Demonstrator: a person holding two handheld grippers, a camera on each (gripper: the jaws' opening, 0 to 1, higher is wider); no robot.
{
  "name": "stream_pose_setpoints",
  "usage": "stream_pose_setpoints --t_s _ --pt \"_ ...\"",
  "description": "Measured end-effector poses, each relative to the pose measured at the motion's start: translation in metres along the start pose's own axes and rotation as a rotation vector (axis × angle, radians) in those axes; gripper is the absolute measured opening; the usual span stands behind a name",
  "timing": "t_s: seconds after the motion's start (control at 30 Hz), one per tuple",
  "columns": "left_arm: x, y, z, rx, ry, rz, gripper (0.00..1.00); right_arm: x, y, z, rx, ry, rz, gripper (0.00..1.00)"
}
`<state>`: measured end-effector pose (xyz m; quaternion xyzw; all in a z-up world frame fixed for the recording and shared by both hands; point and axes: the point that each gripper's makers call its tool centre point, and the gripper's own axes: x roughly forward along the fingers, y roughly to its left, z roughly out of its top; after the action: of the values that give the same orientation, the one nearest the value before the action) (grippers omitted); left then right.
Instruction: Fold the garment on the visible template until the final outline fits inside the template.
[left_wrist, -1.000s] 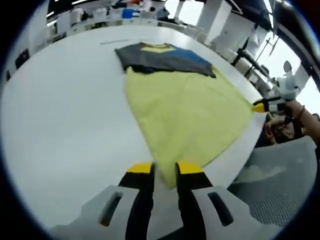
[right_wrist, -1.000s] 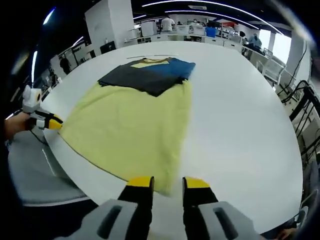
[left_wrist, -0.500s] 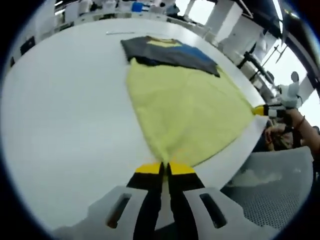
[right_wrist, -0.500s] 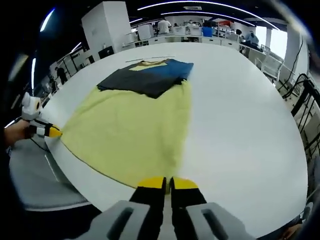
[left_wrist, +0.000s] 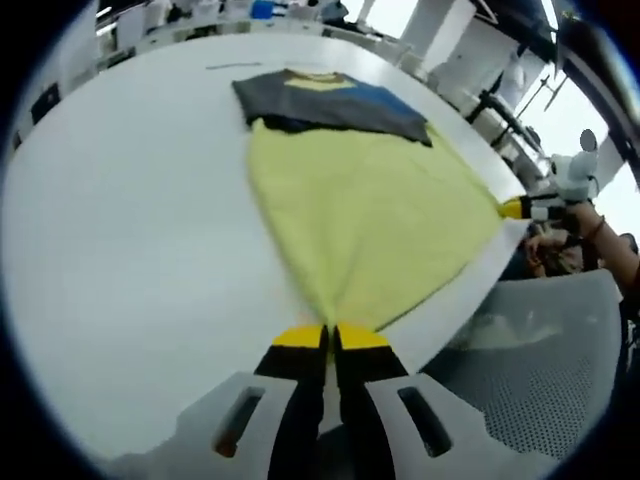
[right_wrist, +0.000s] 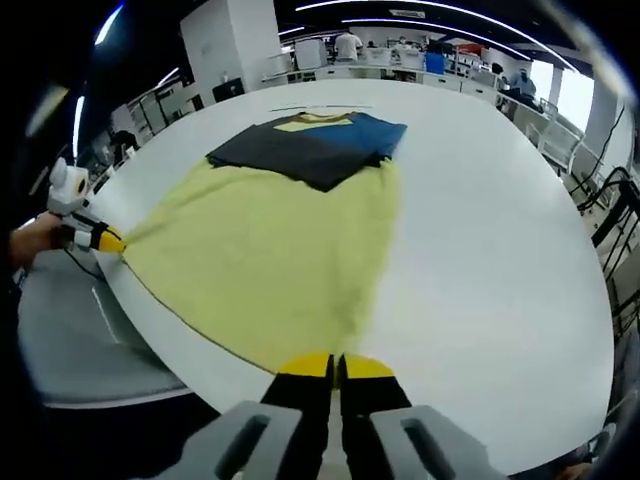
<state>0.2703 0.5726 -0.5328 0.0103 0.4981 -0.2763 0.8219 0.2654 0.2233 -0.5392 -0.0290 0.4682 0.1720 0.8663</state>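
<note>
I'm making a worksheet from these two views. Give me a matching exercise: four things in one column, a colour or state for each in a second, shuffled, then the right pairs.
Things
1. garment
2. table
3. left gripper
4. dark panel

Colour or state
A. white, bare surface
B. shut on a near corner of the cloth
C. pale yellow, spread flat
D. grey and blue, folded over the far end

Pairs: 1-C, 2-A, 3-B, 4-D

The right gripper is likewise shut on the other near corner.
</note>
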Motion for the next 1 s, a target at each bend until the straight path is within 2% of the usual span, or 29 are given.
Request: stream_pose_setpoints --t_s 0.17,0.3,0.43,0.73,1.0 --pt "-0.008 0.001 -0.015 0.084 0.054 -0.008 0.00 -0.003 0.014 -0.004 0.019 0.002 0.045 0.00" --pt "-0.013 0.003 -0.024 0.109 0.077 0.002 0.00 -0.006 0.023 -0.007 0.031 0.004 0.068 0.00" --pt "-0.017 0.002 -0.032 0.121 0.100 0.002 0.00 -0.008 0.032 -0.015 0.004 0.028 0.077 0.00" --pt "-0.024 0.003 -0.041 0.086 0.096 -0.002 0.00 -0.012 0.038 -0.025 -0.022 0.041 0.072 0.00" --pt "-0.030 0.001 -0.048 0.043 0.092 -0.016 0.00 -0.019 0.045 -0.033 -0.012 0.048 0.080 0.00"
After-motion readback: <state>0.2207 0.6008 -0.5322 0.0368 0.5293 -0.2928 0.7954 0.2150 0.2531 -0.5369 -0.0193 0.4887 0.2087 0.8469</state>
